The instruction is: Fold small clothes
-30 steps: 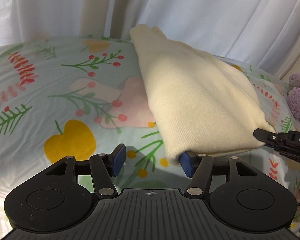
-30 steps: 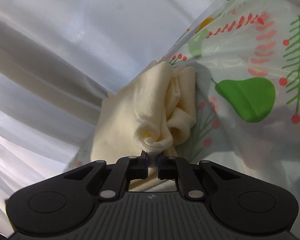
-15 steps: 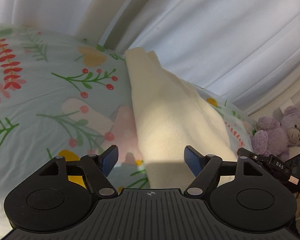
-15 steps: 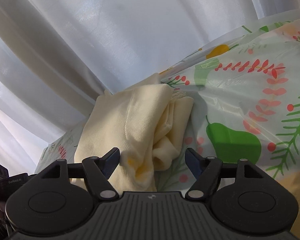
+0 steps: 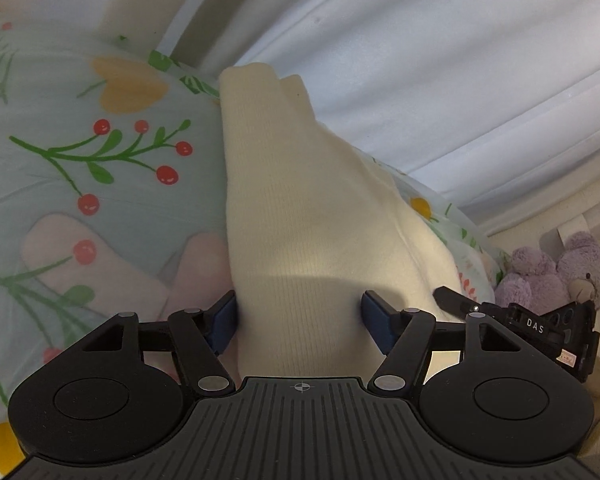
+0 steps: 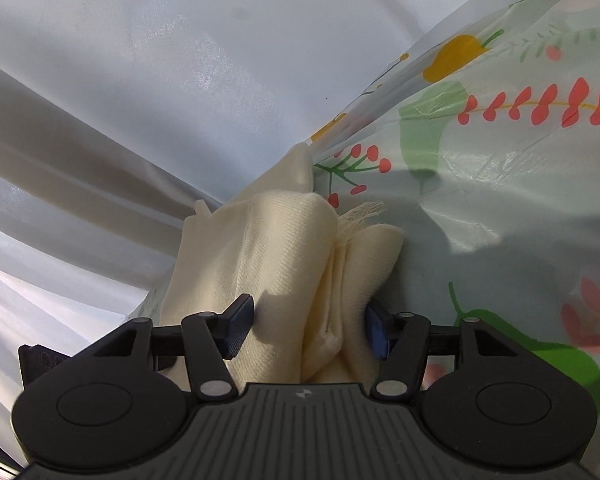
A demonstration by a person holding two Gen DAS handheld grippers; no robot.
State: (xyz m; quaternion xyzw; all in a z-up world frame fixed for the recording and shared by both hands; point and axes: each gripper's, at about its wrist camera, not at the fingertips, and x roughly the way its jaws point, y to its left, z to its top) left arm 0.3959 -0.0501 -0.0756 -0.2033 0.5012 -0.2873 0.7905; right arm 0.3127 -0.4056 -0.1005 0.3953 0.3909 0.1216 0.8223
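Cream knit garment (image 5: 320,216), folded into a long bundle, lies on the fruit-and-berry printed sheet (image 5: 100,200) beside white curtains (image 5: 440,80). Left claw (image 5: 300,322) straddles its near end, jaws apart and just closing, pads beside the cloth without pinching. Right claw (image 6: 310,326), also just closing, brackets the bunched end (image 6: 300,248), not clamped. A purple plush bear (image 5: 560,272) sits nearby.

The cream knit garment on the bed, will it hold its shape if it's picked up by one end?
Probably not. The cream knit garment lies in soft folds, bunched at one end, so it would likely droop and unfold. It looks light, and the ribbed knit should grip rather than slip.
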